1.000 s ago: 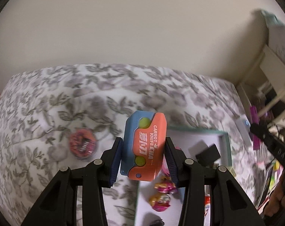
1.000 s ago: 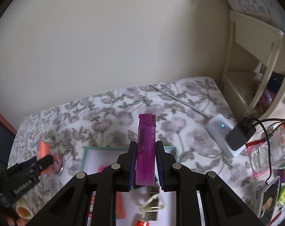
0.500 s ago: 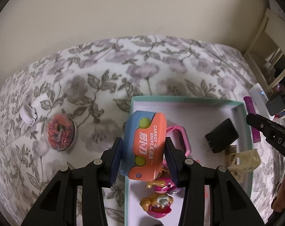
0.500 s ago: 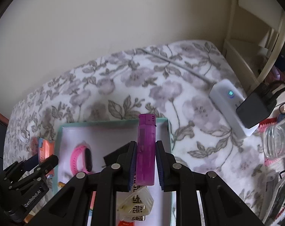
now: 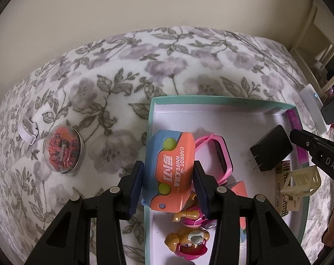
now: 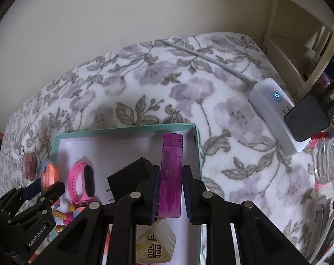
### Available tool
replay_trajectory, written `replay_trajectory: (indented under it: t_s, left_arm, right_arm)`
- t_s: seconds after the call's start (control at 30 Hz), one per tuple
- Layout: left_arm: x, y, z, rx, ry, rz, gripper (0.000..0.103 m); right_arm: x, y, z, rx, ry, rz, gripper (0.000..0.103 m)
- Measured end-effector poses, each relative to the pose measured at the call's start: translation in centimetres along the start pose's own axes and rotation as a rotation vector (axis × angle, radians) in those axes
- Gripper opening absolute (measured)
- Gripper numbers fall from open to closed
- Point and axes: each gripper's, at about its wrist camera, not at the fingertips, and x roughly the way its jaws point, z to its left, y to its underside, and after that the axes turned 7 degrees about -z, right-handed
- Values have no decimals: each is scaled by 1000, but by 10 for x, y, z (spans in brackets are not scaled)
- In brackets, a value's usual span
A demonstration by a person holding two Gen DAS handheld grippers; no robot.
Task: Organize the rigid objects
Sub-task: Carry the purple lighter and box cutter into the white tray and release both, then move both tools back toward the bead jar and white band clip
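My left gripper (image 5: 169, 187) is shut on an orange and blue carrot knife toy (image 5: 168, 170), held over the left edge of a teal-rimmed box (image 5: 222, 99). My right gripper (image 6: 170, 195) is shut on a purple lighter (image 6: 171, 176), low inside the box's right side (image 6: 196, 145). In the box lie a pink wristband (image 5: 220, 156) (image 6: 82, 183), a black plug adapter (image 5: 270, 148) (image 6: 127, 181), toy pups (image 5: 186, 243) and a cream clip (image 5: 299, 183). The right gripper (image 5: 317, 152) and the lighter (image 5: 296, 141) also show in the left wrist view.
The box rests on a floral blanket (image 5: 122, 77). Left of it lie a round clear case of orange bits (image 5: 62, 149) and a small white ring (image 5: 29, 130). To the right are a white power strip (image 6: 275, 114) with a black charger (image 6: 308, 117), a glass jar (image 6: 330, 159) and shelves.
Both grippers have come down toward the box with their objects still held. The box and its contents now fill much more of each view.
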Motion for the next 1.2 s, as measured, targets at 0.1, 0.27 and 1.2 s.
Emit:
replay_trajectory:
  t_s: [0.1, 0.27, 1.2]
  left_arm:
    - [0, 0, 0, 0, 1, 1, 46]
    - [-1, 0, -1, 1, 6, -1, 46]
    - [-22, -10, 16, -62, 33, -49, 57]
  right_arm:
    - [1, 0, 2, -3, -1, 3, 22]
    - [1, 0, 2, -7, 3, 6, 22]
    - [-42, -14, 26, -60, 16, -113, 44]
